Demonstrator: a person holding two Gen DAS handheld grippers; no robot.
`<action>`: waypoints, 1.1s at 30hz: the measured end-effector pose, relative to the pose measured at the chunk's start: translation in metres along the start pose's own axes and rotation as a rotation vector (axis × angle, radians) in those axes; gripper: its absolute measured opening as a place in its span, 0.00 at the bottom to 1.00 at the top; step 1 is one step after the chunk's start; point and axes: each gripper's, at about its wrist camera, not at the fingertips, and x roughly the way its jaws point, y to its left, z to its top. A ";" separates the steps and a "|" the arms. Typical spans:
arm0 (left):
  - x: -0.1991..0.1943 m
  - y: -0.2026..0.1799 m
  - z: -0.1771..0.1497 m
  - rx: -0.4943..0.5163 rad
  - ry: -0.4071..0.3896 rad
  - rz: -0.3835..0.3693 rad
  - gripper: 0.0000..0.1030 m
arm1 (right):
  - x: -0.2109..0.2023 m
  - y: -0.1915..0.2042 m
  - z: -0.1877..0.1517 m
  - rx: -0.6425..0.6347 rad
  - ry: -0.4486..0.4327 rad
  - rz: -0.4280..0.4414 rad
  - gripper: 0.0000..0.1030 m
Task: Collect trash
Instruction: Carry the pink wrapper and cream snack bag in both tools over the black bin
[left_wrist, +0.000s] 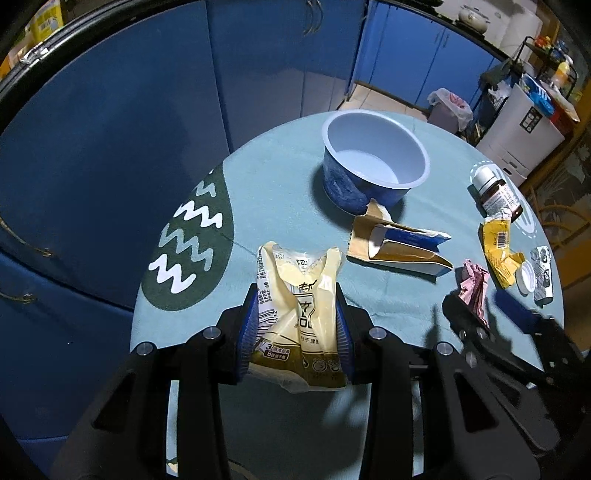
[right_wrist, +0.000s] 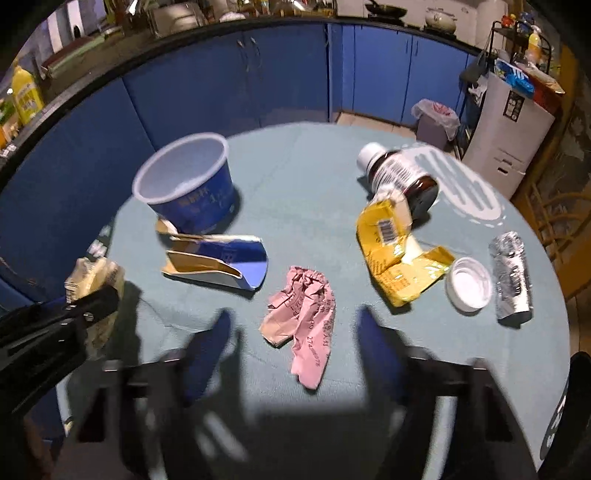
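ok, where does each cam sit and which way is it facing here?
Left wrist: on the left gripper, angled down over the table; its fingers clamp a cream snack wrapper; the right gripper shows at right.
Right wrist: on the right gripper, angled down; open jaws flank the crumpled pink paper.
Shared: blue bowl, torn carton, brown bottle.

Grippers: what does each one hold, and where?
Left gripper: cream wrapper, pinched across its lower middle. Right gripper: nothing; pink paper lies between open jaws.
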 end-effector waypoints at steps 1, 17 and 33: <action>0.001 0.000 0.001 0.001 0.001 -0.001 0.37 | 0.005 -0.001 0.000 0.006 0.016 -0.001 0.40; -0.017 -0.035 -0.009 0.074 -0.031 -0.024 0.37 | -0.049 -0.026 -0.019 0.058 -0.083 -0.011 0.08; -0.058 -0.155 -0.041 0.286 -0.114 -0.067 0.37 | -0.114 -0.120 -0.059 0.227 -0.201 -0.058 0.08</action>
